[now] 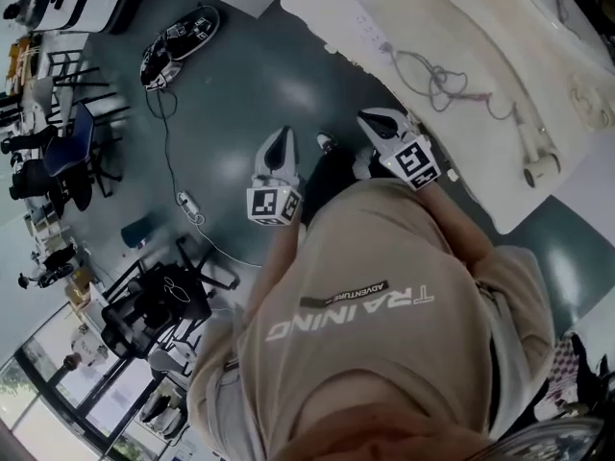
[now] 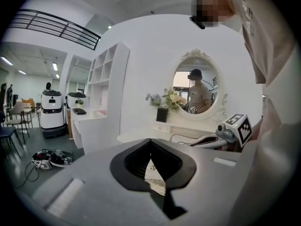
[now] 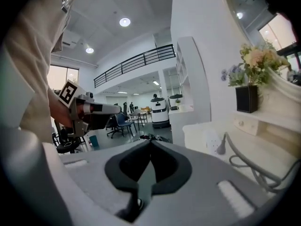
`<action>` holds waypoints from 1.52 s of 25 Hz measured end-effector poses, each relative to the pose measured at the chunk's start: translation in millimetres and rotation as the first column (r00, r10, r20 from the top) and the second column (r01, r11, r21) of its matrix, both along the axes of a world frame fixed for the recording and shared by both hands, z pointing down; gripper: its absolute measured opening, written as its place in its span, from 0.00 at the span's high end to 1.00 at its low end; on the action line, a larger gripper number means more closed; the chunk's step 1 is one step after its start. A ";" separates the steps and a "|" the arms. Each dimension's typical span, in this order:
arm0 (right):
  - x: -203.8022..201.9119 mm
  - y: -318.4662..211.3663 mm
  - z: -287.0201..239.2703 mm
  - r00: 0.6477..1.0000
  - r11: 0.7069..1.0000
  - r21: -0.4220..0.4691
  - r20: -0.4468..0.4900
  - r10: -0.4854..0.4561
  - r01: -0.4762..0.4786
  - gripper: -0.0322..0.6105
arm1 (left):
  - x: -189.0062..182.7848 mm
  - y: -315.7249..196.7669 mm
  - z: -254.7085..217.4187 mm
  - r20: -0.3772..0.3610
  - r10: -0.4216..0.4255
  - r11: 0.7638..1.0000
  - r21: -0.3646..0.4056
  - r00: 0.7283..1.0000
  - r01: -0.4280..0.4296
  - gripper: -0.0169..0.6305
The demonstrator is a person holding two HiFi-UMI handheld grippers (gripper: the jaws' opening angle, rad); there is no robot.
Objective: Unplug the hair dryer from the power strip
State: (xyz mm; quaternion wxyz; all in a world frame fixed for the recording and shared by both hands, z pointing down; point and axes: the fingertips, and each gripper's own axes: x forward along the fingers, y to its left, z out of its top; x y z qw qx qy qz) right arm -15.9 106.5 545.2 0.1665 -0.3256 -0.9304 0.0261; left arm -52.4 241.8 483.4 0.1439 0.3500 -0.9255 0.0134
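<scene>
The white power strip [image 1: 370, 29] lies at the near-left end of the white dressing table [image 1: 317, 3]. A grey plug [image 1: 389, 48] sits in it, and its cord [image 1: 442, 83] runs in loops to the white hair dryer [image 1: 538, 152] further right. In the right gripper view the strip [image 3: 211, 140] and plug [image 3: 222, 147] are ahead to the right. My left gripper [image 1: 282, 142] and right gripper [image 1: 381, 123] hang close to my body over the floor, short of the table. Both grippers, left [image 2: 150, 142] and right [image 3: 150, 142], are shut and hold nothing.
Spare grippers [image 1: 178, 44] with a cable [image 1: 173, 152] lie on the dark floor to the left. Chairs [image 1: 72, 152] and white service robots [image 2: 52, 112] stand further off. An oval mirror [image 2: 197, 86], flowers [image 3: 256, 60] and a black vase [image 3: 247, 99] are on the dressing table.
</scene>
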 end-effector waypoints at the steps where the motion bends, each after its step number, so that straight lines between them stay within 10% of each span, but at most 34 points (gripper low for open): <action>1: -0.9 -1.8 3.3 1.000 1.000 -0.006 -0.008 0.009 -0.009 0.95 | -4.4 -3.4 2.1 -0.003 0.014 1.000 -0.002 1.000 -0.014 0.96; 15: -76.7 -6.1 8.9 0.994 0.993 0.055 -0.018 0.106 -0.105 0.95 | -112.2 -30.9 6.0 0.016 0.189 0.981 0.030 0.982 -0.190 0.96; 22: -144.2 8.4 8.3 0.957 0.955 0.113 -0.066 0.281 -0.272 0.95 | -193.3 -33.7 17.4 -0.030 0.405 0.912 0.084 0.914 -0.401 0.96; 26: -169.9 7.9 11.0 0.903 0.904 0.141 -0.102 0.418 -0.403 0.95 | -237.0 -41.4 18.3 0.010 0.553 0.832 0.054 0.833 -0.553 0.96; 32: -153.1 -27.6 24.6 0.739 0.757 0.194 -0.169 0.653 -0.624 0.95 | -260.0 -89.0 37.6 0.012 0.774 0.632 0.031 0.633 -0.774 0.96; 38: -122.8 -59.7 30.7 0.615 0.644 0.190 -0.193 0.764 -0.741 0.95 | -240.6 -140.3 45.7 -0.006 0.854 0.520 0.049 0.521 -0.853 0.96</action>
